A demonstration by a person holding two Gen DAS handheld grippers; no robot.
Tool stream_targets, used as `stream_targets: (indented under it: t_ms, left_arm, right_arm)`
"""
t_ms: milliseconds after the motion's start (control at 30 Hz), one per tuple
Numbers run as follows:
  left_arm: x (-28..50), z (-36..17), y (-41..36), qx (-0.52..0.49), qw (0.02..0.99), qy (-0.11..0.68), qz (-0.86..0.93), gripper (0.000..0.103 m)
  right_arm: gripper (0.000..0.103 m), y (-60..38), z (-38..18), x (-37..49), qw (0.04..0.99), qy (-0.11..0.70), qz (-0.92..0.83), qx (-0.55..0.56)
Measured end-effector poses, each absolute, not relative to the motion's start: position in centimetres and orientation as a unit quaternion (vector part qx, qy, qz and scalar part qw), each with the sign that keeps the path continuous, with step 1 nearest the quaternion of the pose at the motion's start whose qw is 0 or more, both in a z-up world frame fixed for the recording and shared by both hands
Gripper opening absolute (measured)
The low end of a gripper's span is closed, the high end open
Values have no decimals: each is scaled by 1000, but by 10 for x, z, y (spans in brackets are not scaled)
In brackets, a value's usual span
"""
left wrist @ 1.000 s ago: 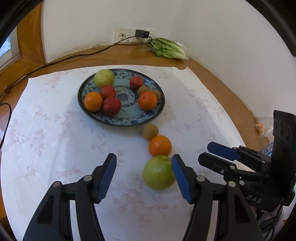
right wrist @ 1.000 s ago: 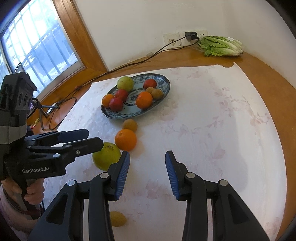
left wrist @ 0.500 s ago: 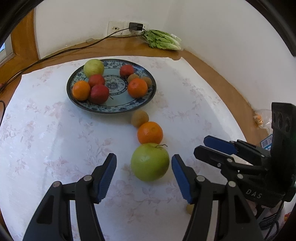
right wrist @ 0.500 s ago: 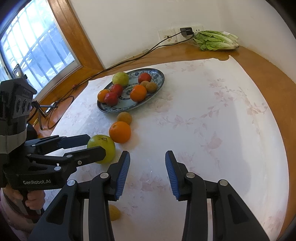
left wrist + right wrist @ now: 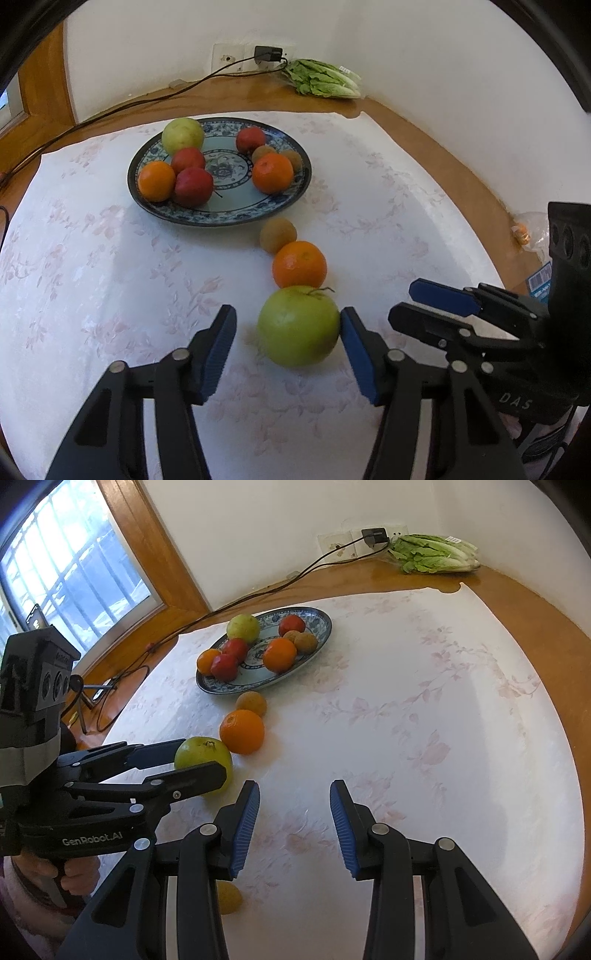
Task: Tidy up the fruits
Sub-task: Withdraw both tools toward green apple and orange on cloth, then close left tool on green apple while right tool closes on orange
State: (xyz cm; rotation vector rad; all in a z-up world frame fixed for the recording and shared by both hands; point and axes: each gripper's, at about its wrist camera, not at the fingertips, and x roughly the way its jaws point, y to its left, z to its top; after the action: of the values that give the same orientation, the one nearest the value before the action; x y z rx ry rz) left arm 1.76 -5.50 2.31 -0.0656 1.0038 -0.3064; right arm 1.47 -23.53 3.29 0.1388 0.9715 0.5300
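The left gripper [image 5: 288, 343] was closing around the green apple [image 5: 298, 325] on the cloth [image 5: 110, 295], one pad touching, the other apart. Centring was advisable, lest the apple be rolled against the orange [image 5: 299, 264]. The right gripper [image 5: 293, 827] was held narrowly open, empty.

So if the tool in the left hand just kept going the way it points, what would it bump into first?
Most likely the big green apple: it sits between the closing jaws of the left tool, one pad apparently touching it already.
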Motion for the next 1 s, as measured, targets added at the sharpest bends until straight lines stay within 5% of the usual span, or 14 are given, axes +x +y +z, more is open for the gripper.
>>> stream_targets:
  t_ms: [67, 1000]
  left_arm:
    - [16, 24, -55, -30, 865, 478, -151, 48]
    - [20, 29, 2, -62, 879, 466, -80, 47]
  right_arm:
    - [41, -235, 32, 15, 848, 463, 251, 67]
    - [41, -187, 37, 36, 841, 462, 282, 22]
